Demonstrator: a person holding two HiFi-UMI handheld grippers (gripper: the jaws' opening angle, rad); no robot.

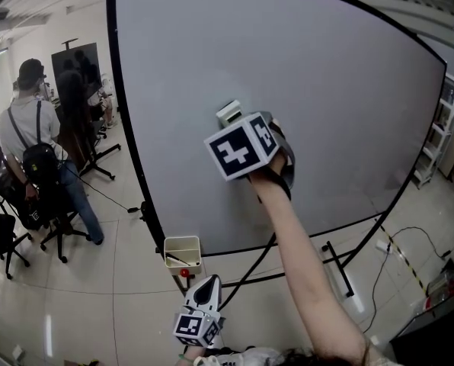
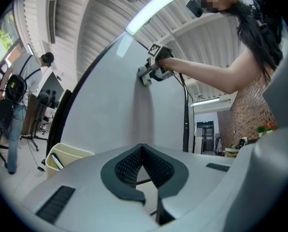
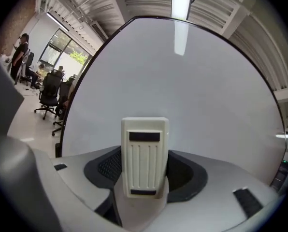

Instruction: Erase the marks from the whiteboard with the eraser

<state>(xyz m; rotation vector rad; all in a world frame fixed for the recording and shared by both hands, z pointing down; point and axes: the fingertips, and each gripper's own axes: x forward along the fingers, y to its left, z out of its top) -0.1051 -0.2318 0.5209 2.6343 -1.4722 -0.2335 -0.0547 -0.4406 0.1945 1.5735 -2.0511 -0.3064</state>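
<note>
The right gripper [image 1: 234,122] pinches the eraser [image 3: 144,153] between its jaws at the whiteboard [image 1: 303,90]; the left gripper [image 2: 143,151] has its jaws pressed together.

The eraser [image 1: 228,113] sits between the right gripper's [image 1: 235,122] jaws, against the whiteboard [image 1: 326,67] near its middle. The left gripper [image 1: 206,287] is far lower, below the board's bottom edge, just in front of a box [image 1: 183,244] at the board's lower left corner; a marker [image 1: 177,260] lies in the box. Left of the board, well apart, a person [image 1: 33,147] stands among chairs [image 1: 2,231]. To the right of the board stands a shelf [image 1: 440,128], with a cable [image 1: 391,254] on the floor nearer the viewer
</note>
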